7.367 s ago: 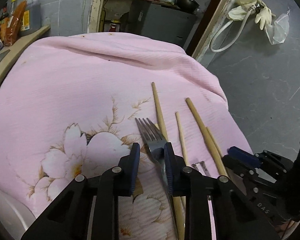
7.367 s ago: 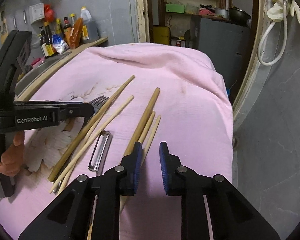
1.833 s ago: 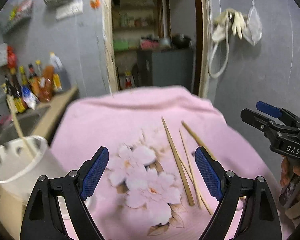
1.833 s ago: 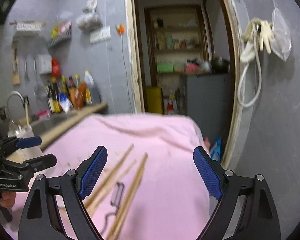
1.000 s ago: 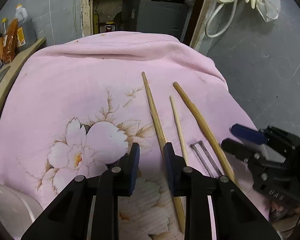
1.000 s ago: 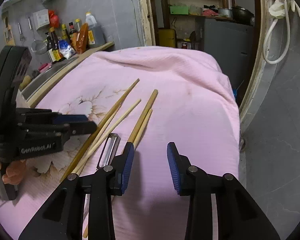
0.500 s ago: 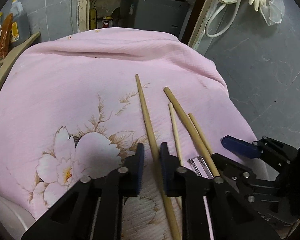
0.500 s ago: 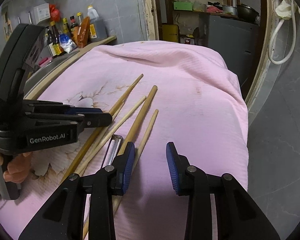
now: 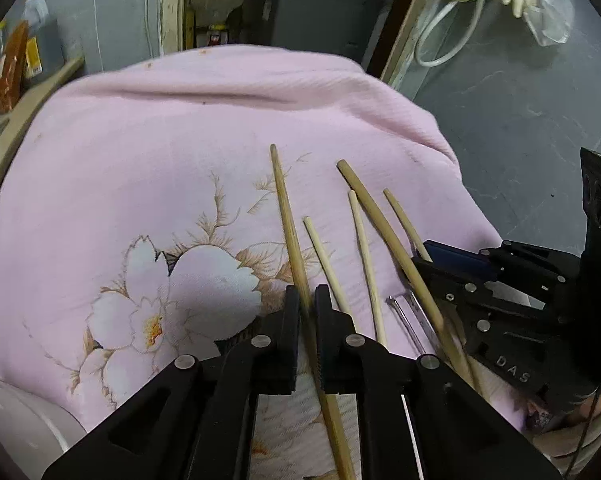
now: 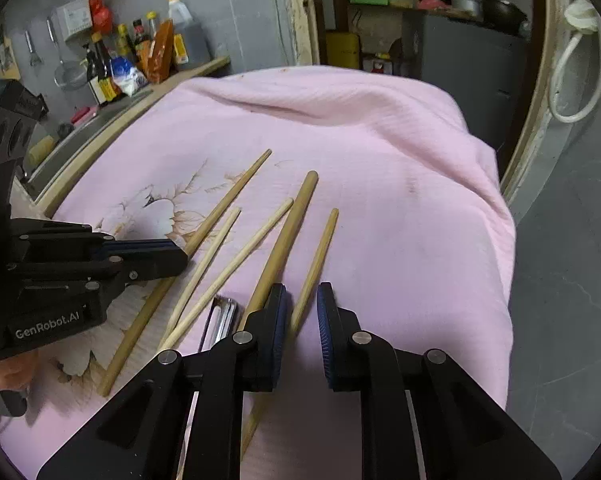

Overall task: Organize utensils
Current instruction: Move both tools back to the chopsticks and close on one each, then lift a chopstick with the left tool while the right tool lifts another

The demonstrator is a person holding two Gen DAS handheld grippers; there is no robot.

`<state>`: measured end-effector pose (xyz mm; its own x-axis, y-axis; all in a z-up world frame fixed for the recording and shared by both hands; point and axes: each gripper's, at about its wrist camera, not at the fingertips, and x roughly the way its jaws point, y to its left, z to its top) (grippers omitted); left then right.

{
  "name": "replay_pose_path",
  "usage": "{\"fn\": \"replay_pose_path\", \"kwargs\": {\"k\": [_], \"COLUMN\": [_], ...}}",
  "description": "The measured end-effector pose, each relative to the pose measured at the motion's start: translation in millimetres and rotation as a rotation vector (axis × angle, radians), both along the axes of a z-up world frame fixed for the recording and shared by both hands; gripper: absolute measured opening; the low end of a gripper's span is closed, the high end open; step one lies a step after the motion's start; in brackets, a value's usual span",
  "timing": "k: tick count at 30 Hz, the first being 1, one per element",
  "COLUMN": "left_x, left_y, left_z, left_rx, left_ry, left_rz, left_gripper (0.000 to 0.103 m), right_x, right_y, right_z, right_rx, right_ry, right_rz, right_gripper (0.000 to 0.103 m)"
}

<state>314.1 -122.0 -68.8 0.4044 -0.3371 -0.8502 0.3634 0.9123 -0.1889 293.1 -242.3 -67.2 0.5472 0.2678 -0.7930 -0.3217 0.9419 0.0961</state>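
On the pink flowered cloth, I am pinching the long chopstick in my left gripper while my right gripper, jaws slightly parted, is straddling a thinner chopstick, needing closure next.

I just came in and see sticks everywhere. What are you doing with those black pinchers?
A person is tidying utensils on a pink cloth, one gripper in each hand. The left gripper is pinched shut on a long chopstick. The right gripper is open around a thin chopstick, not squeezing yet. Three more chopsticks and a metal peeler lie between them.
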Motion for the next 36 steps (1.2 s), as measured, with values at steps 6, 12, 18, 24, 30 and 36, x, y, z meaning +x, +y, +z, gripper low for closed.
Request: {"fn": "replay_pose_path", "kwargs": {"k": [6, 12, 18, 24, 30, 36], "left_x": [13.2, 4.2, -20.7, -57.6, -96.6, -130.6], "left_y": [-1.1, -4.8, 1.3, 16.9, 33.3, 49.9], "left_z": [-1.7, 0.1, 13.7, 40.4, 77.1, 112.5], "left_rx": [0.01, 0.032, -0.001, -0.07, -0.129, -0.159], "left_ry": [0.034, 0.009, -0.044, -0.176, -0.419, -0.649], "left_rz": [0.005, 0.013, 0.006, 0.025, 0.107, 0.198], "left_gripper": [0.008, 0.005, 0.004, 0.004, 0.004, 0.004], "right_x": [16.3, 17.0, -0.8, -36.7, -80.9, -118.8], "right_y": [4.0, -6.9, -18.6, -23.6, -9.0, 19.4], "right_z": [0.1, -0.2, 3.5, 22.2, 57.3, 90.3], "right_rx": [-0.008, 0.083, 0.169, 0.217, 0.254, 0.245], "right_ry": [0.054, 0.081, 0.052, -0.086, -0.357, -0.649], "right_rz": [0.023, -0.034, -0.061, -0.062, -0.039, -0.009], "right_gripper": [0.013, 0.003, 0.003, 0.003, 0.003, 0.003]}}
